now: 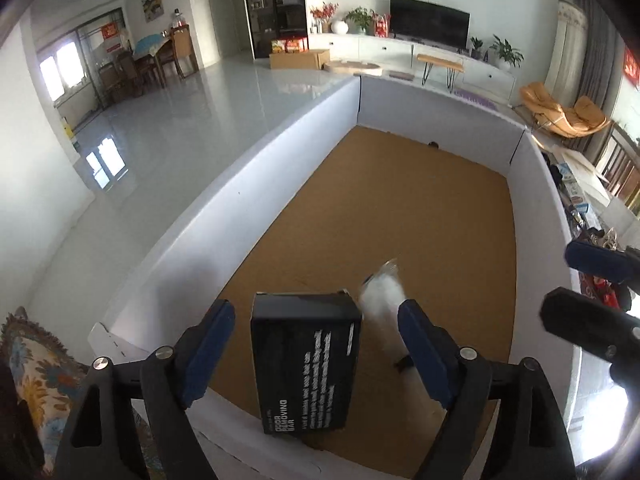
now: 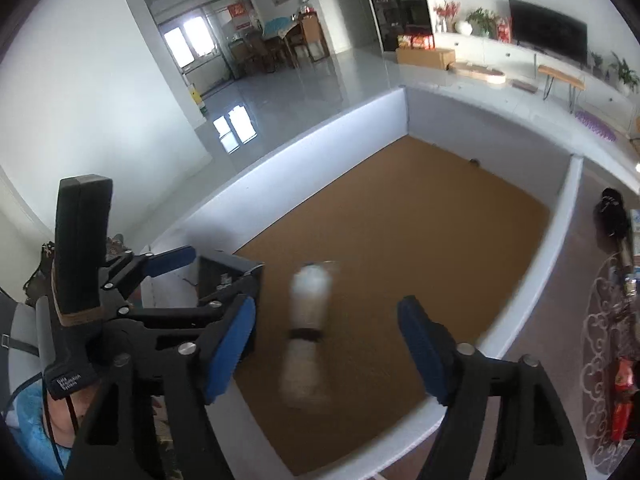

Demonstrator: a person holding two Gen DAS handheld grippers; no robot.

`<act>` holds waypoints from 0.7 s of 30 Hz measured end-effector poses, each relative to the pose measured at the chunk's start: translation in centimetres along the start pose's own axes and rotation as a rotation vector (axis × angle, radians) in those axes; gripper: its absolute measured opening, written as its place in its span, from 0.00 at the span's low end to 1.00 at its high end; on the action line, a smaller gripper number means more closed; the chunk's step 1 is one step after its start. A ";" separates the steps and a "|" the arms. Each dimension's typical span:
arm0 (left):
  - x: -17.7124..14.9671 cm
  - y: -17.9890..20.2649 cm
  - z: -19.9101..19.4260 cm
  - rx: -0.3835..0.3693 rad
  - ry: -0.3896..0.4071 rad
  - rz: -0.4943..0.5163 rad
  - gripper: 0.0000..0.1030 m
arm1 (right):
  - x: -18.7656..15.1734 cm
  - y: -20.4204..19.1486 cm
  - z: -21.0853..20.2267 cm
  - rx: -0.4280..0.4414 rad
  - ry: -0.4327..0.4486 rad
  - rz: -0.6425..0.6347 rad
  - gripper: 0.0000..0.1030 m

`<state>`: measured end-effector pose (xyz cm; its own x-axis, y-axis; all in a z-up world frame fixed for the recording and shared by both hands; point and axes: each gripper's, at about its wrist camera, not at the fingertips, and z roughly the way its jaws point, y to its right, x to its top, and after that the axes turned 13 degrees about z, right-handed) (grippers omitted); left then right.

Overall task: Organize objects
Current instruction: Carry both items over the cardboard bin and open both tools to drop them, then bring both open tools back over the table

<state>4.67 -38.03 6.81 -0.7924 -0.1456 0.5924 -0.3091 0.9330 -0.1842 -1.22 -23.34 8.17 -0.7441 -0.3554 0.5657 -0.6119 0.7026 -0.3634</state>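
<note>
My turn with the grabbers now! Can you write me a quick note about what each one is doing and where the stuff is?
Left gripper: open, jaws either side of the black box without pressing on it.
Right gripper: open; the white bottle shows blurred between its jaws, not gripped.
Both things are over the near end of the big white-walled bin with the cork-brown floor. The blur hides whether they have landed.
Done: both things are let go at the bin.
Left: check they lie inside, then fetch more from the clutter to the right of the bin.

I see a home living room: television (image 1: 429,20) on a white console (image 1: 400,50), dining chairs (image 1: 176,54), glossy floor (image 1: 180,120).
</note>
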 end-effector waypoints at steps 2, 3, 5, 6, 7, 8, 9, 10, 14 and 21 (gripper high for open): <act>0.2 0.8 -1.4 -0.005 0.066 -0.017 0.83 | -0.4 2.1 -3.0 -0.047 0.098 0.014 0.91; 0.3 1.3 -2.1 -0.029 0.099 -0.017 0.83 | -0.8 3.4 -4.4 -0.073 0.145 0.027 0.93; 0.7 3.2 -3.9 -0.103 0.171 0.004 0.83 | -1.5 7.4 -7.1 -0.142 0.223 0.052 0.98; 1.1 4.4 -4.9 -0.144 0.202 0.026 0.83 | -2.4 9.0 -8.1 -0.193 0.256 0.069 0.99; 1.3 6.0 -5.7 -0.192 0.230 0.056 0.83 | -3.6 11.1 -8.9 -0.256 0.276 0.096 1.00; 1.5 7.8 -6.6 -0.245 0.254 0.094 0.83 | -4.8 13.1 -9.3 -0.311 0.281 0.125 1.00; 1.7 9.6 -7.4 -0.297 0.272 0.130 0.83 | -6.6 15.2 -9.7 -0.366 0.277 0.159 1.00; 1.8 11.5 -8.1 -0.352 0.284 0.166 0.83 | -8.5 17.6 -9.9 -0.426 0.259 0.206 1.00; 1.3 20.5 -8.8 -0.590 0.251 0.309 0.92 | -15.8 25.3 -12.3 -0.584 0.210 0.399 0.99; -2.8 32.0 -2.7 -0.524 0.090 0.435 0.92 | -20.7 31.5 -16.0 -0.693 0.177 0.549 1.00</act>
<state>-1.52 -6.89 1.38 -0.7327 0.2854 0.6178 0.3409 0.9396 -0.0298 -0.80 16.02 -3.21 -0.7966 0.1993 0.5707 0.1587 0.9799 -0.1206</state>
